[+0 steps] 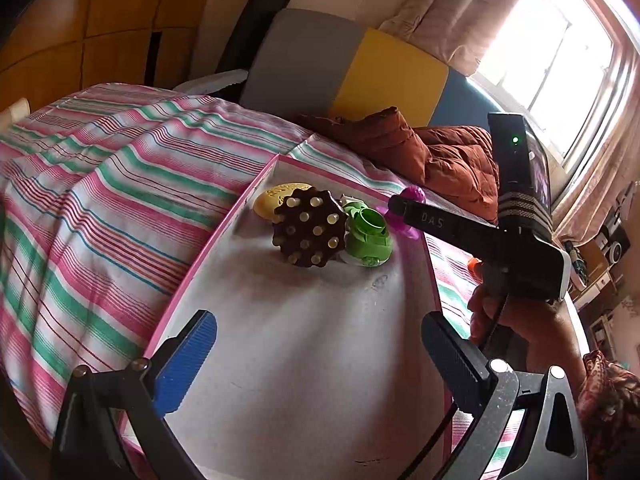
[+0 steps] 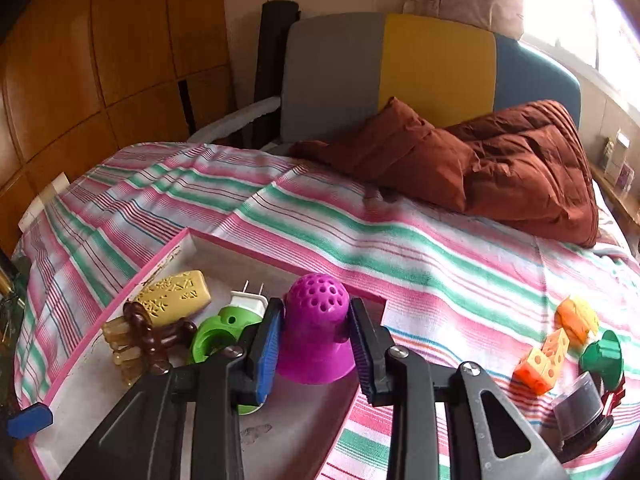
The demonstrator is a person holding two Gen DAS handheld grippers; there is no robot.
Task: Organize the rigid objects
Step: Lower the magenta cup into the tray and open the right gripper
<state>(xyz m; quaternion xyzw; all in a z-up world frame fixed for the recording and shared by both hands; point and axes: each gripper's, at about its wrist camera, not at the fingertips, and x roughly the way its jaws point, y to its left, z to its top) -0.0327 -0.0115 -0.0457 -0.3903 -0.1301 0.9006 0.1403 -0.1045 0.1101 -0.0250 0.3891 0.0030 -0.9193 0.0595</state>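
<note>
**Purple dome clamped at the tray's edge**

Your right gripper (image 2: pixel 316 344) holds the purple perforated dome (image 2: pixel 316 320), a blue pad pressed on each flank, at the right rim of the pink-edged tray (image 2: pixel 224 250). Inside the tray: yellow embossed bar (image 2: pixel 176 296), brown studded massager (image 2: pixel 148 340), green plug-in device (image 2: pixel 224 332), clustered close together. Your left gripper (image 1: pixel 320 360) hangs over the tray's bare floor, jaws wide, nothing between. Orange blocks (image 2: pixel 548 356) and a green cap (image 2: pixel 604 354) lie on the striped bedsheet (image 2: pixel 400 240).
</note>
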